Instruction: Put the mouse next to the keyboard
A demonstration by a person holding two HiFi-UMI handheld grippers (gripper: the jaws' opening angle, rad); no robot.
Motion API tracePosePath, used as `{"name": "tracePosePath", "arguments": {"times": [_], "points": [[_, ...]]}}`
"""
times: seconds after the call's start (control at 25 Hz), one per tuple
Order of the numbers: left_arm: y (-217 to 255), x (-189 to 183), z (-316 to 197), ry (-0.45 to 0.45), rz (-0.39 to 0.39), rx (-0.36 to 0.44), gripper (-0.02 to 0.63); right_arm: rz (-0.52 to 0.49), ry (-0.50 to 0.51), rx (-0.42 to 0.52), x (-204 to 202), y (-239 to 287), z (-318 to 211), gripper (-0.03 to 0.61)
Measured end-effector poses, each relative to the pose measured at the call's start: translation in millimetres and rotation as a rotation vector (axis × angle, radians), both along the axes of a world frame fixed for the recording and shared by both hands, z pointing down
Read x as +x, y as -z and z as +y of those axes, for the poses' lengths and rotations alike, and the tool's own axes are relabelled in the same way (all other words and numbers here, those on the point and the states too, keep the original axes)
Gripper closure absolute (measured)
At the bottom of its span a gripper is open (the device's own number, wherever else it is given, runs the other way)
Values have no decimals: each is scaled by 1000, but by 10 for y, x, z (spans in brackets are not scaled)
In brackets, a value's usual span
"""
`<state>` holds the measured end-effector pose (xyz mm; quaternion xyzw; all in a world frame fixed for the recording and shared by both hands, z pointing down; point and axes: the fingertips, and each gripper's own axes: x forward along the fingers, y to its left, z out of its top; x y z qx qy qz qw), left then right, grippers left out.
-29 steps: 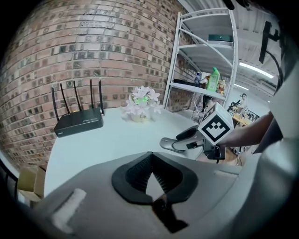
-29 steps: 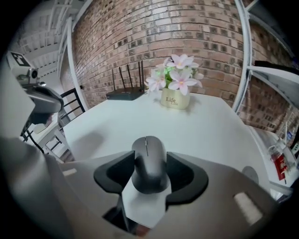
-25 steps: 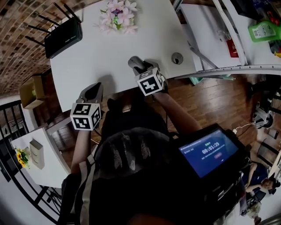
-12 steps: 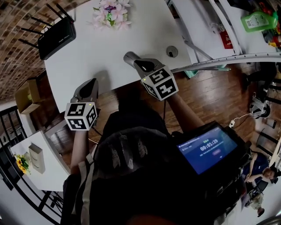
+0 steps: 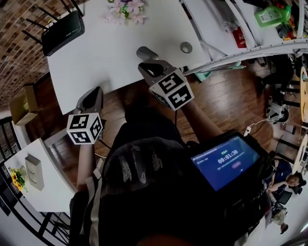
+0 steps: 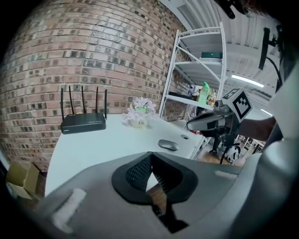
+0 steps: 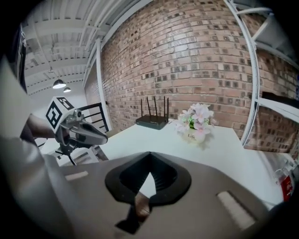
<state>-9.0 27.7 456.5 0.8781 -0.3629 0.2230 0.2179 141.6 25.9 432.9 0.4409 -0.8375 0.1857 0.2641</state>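
Observation:
A grey mouse [image 5: 145, 52] [image 6: 168, 145] lies on the white table [image 5: 101, 53] near its front edge. No keyboard shows in any view. My right gripper [image 5: 143, 65] [image 7: 150, 158] hovers just short of the mouse, at the table's edge, jaws shut and empty. My left gripper [image 5: 96, 91] [image 6: 149, 158] hangs off the table's front edge to the left, over the floor, also shut with nothing in it. Each gripper shows in the other's view: the right gripper [image 6: 190, 126] and the left gripper [image 7: 105, 138].
A black router [image 5: 61, 31] with antennas and a pot of pink flowers [image 5: 126, 9] stand at the table's back. A round cable grommet [image 5: 186, 47] sits right of the mouse. White shelving [image 5: 250, 48] is to the right, a small side table [image 5: 33, 182] to the lower left.
Both grippers have drawn back from the table toward the person, and the right one has risen closer to the head camera. The mouse has stayed put.

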Motion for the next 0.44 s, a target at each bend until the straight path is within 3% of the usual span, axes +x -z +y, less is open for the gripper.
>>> {"name": "tracePosePath", "arguments": {"times": [0.44], "points": [[-238,-148,630,-19,48,-66,612,53,141,96,-471,489,534,575]]}}
